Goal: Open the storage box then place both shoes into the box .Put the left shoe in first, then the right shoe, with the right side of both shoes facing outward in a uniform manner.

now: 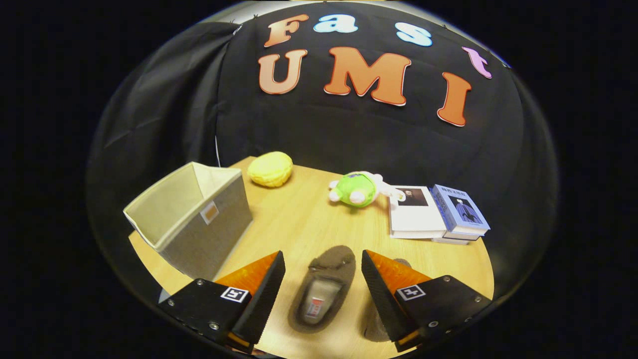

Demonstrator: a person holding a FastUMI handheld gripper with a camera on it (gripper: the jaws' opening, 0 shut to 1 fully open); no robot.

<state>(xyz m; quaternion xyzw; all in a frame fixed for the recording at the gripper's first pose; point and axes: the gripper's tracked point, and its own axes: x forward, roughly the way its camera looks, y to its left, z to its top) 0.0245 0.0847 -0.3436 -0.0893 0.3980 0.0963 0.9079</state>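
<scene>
Shoe [323, 294] lies on the counter [299, 219] between the spread fingers [323, 279], neither touching it; a second shoe [375, 319] sits behind the right finger, storage box [192, 219] open leftward.

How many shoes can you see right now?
2. One shoe lies between the open gripper's fingers; the second shoe is mostly hidden behind the right finger.
</scene>
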